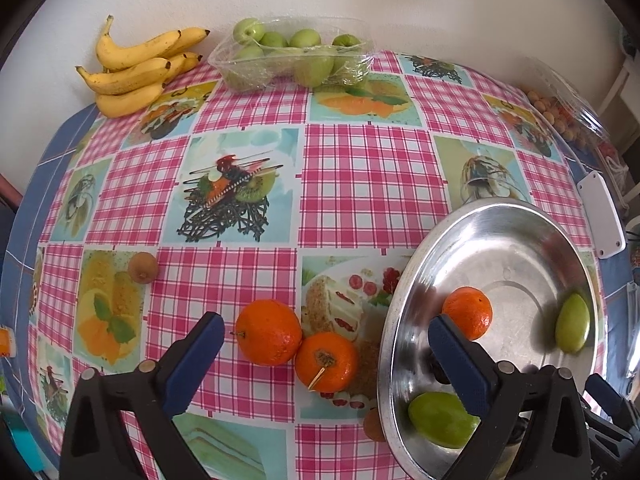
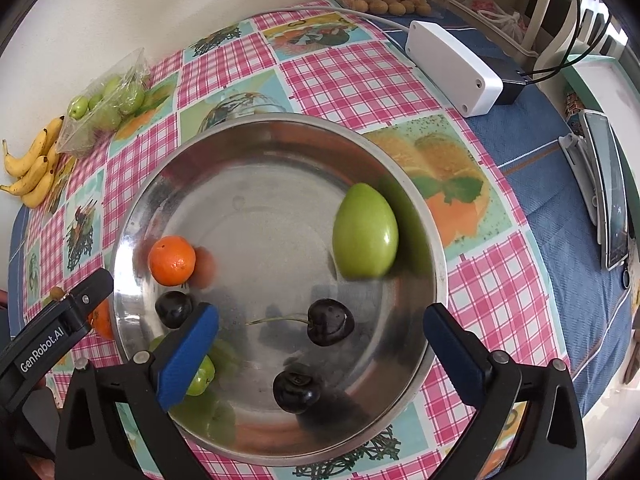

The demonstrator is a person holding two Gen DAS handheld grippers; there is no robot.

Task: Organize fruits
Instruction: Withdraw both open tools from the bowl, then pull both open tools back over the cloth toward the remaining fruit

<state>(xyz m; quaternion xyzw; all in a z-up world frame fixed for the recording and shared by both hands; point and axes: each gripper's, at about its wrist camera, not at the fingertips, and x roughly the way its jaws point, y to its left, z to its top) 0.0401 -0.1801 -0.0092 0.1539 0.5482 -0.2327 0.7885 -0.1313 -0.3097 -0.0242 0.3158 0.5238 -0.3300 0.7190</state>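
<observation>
A steel bowl point(image 2: 132, 216) holds an orange point(image 2: 172, 260), a large green fruit point(image 2: 366, 232), a second green fruit point(image 2: 202, 376) half hidden by a finger, and three dark cherries point(image 2: 330, 322). My right gripper point(image 2: 322, 316) hangs open over the bowl, the stemmed cherry lying loose below its gap. My left gripper point(image 1: 325, 322) is open above the checked tablecloth, its right finger over the bowl's rim point(image 1: 400, 320). Two oranges point(image 1: 268, 332) touch each other on the cloth between its fingers. A small brown fruit point(image 1: 142, 267) lies further left.
Bananas point(image 1: 136, 68) and a clear tray of green apples point(image 1: 288, 56) sit by the back wall. A white box point(image 2: 452, 68) with a cable, a phone on a stand point(image 2: 612, 192) and a clear box of small brown fruits point(image 2: 392, 2) stand to the right.
</observation>
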